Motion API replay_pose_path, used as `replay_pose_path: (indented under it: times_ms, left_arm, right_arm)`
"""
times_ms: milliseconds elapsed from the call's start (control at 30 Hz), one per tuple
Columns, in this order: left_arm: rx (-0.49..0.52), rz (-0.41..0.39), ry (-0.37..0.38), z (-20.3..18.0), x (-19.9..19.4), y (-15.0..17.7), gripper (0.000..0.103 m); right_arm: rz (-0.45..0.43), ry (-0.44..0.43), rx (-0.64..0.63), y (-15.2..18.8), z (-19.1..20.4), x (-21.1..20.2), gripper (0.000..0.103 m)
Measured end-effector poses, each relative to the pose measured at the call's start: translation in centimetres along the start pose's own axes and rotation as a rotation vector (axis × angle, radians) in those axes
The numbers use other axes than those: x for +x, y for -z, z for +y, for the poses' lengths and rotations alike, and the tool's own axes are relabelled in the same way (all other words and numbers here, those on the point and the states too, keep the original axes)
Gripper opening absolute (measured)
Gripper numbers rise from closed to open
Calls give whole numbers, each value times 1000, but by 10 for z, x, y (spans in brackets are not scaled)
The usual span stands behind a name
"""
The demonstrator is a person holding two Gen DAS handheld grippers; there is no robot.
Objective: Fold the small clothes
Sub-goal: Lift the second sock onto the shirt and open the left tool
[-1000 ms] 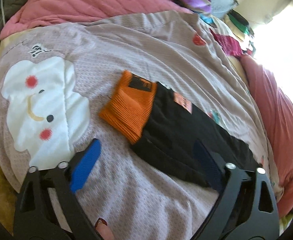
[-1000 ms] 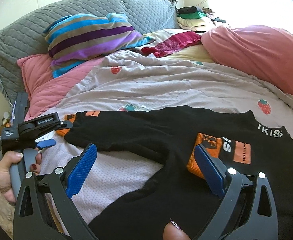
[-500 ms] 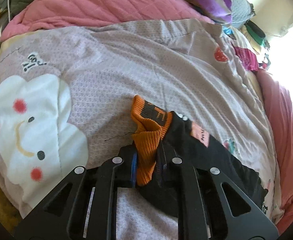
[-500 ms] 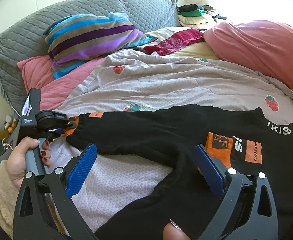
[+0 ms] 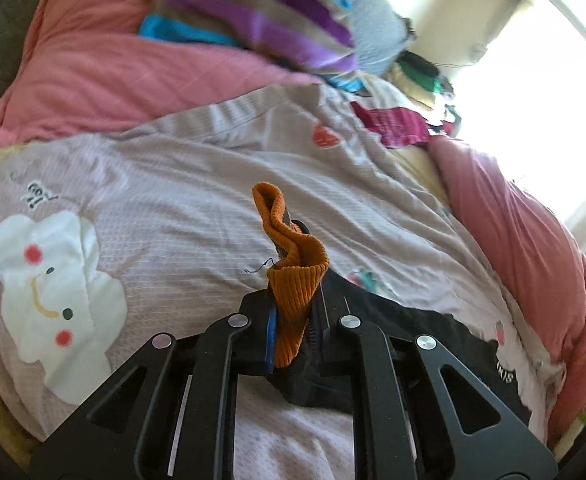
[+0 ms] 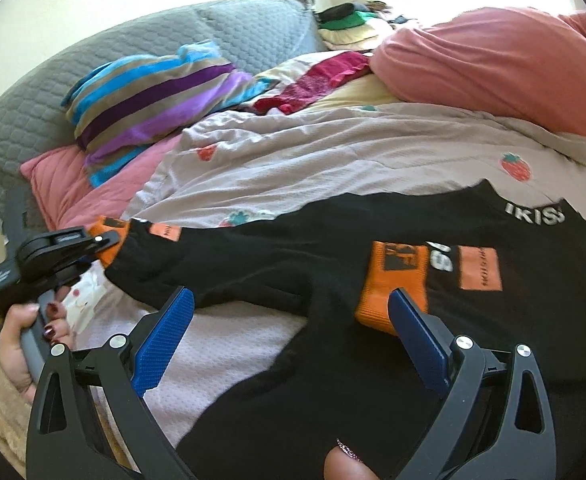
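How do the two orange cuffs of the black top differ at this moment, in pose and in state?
The left cuff is pinched in the shut left gripper and stands bunched, raised off the quilt; the right cuff lies flat on the black top. The open right gripper hovers near the right cuff, not gripping it. Both are ribbed orange knit.

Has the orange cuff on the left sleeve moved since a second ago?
Yes. The orange cuff lay flat beside the cloud print on the bedspread; the left claw has just closed on it and raised it, bunched, off the bedspread.
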State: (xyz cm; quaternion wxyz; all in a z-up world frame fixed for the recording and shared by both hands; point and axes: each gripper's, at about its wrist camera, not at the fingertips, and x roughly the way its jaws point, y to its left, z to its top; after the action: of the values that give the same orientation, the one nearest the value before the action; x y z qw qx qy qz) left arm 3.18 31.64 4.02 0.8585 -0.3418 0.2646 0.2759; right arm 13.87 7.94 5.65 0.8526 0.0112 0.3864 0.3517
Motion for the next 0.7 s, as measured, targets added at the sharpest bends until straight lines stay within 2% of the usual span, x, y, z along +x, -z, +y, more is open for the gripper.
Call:
replay_pose_path:
  times_ms: [300,700]
  left_arm:
    - [129,-29,65,-39,-15,15,6]
    - [249,12,191,-98,-24,45,6]
  right_arm:
    - [-22,93,51,9,-31,-14,97]
    - [-56,172,138,19,-74,-48,97]
